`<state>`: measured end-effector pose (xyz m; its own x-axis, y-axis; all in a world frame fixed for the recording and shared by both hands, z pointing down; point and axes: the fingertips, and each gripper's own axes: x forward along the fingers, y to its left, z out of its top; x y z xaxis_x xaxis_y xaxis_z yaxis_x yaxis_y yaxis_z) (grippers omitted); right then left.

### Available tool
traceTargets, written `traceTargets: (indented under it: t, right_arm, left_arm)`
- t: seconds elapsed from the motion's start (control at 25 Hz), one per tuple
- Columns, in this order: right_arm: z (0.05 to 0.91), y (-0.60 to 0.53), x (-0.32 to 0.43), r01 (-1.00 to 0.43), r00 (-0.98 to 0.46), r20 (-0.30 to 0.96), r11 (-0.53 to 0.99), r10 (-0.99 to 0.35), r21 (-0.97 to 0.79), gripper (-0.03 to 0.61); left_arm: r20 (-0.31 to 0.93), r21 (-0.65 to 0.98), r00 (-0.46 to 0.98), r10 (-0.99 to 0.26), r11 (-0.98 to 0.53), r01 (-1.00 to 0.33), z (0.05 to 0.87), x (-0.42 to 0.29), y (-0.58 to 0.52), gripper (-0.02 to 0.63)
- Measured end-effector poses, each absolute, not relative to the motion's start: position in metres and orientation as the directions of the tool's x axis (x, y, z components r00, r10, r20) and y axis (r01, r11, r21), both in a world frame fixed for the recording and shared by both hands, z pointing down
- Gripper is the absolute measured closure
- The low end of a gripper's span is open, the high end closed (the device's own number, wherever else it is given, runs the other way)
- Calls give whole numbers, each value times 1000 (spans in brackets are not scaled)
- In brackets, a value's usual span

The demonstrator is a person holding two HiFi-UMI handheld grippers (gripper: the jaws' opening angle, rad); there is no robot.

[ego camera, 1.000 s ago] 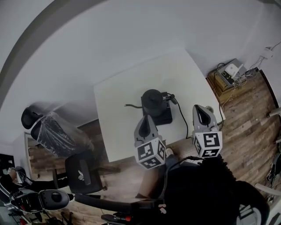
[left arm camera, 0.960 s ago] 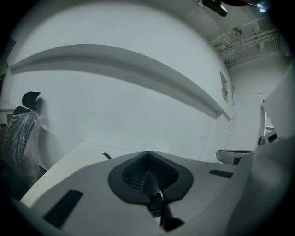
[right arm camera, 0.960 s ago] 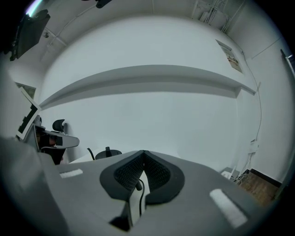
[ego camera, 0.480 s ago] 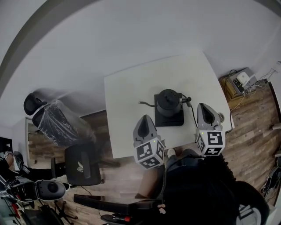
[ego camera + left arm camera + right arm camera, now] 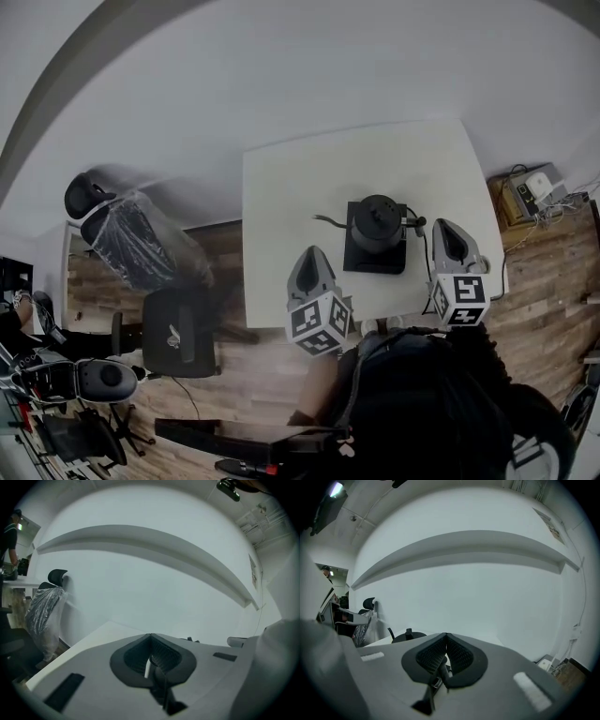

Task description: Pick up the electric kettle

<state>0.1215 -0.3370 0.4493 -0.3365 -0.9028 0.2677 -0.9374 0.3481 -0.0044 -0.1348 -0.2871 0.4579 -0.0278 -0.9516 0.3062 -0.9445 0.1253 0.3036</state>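
The fingers (image 5: 164, 654) of the left gripper (image 5: 150, 637) are pressing flat against each other with nothing between them. The fingers (image 5: 459, 656) of the right gripper (image 5: 446, 637) are doing the same, clenched and empty. From the head view I am looking down on the black electric kettle (image 5: 378, 223), which is sitting on its square black base (image 5: 375, 255) on the white table (image 5: 281, 187), toward the near right part of the top, its thin spout (image 5: 328, 220) pointing to the left of the picture. I am holding the left gripper at the table's near edge, left of the kettle and apart from it. The right one is hanging just right of the base, not touching it. A dark cord (image 5: 428, 267) is running down between the base and the right gripper. In the right gripper view the kettle's lid and knob are peeking over the gripper's grey body at the left. A plastic-wrapped chair (image 5: 131, 246) is standing against the wall left of the table.
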Motion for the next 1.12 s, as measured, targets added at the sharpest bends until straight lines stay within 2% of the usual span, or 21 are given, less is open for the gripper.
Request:
traceTargets:
  t: [0.12, 0.32, 0.44, 0.48, 0.52, 0.56, 0.72, 0.96, 1.12]
  right_arm:
    - [457, -342, 123, -940, -327, 291, 342, -899, 1, 577]
    - [469, -345, 132, -938, -337, 291, 347, -895, -20, 574]
    - [481, -346, 136, -931, -353, 307, 363, -884, -24, 558]
    - [485, -345, 137, -929, -356, 311, 369, -881, -20, 554]
    - [488, -345, 138, -927, -360, 314, 375, -879, -13, 536]
    - [492, -345, 138, -923, -366, 317, 385, -875, -3, 525]
    - [513, -343, 131, -895, -406, 363, 446, -839, 30, 476]
    - [533, -344, 118, -856, -450, 401, 513, -798, 60, 402]
    - [548, -349, 109, -839, -464, 431, 540, -774, 66, 390]
  left_arm:
    - [336, 318, -25, -942, 138, -938, 467, -141, -293, 614]
    - [282, 394, 37, -959, 81, -915, 482, -128, -309, 614]
    - [303, 433, 73, -950, 69, -899, 499, -123, -319, 611]
    - [319, 432, 83, -944, 67, -899, 505, -121, -322, 596]
    - [338, 428, 92, -937, 66, -901, 511, -120, -326, 538]
    - [354, 426, 101, -930, 64, -903, 517, -118, -329, 507]
    - [383, 445, 126, -915, 63, -894, 534, -115, -341, 439]
    - [369, 472, 103, -924, 91, -877, 538, -122, -353, 396]
    - [355, 472, 114, -928, 72, -879, 538, -124, -364, 378]
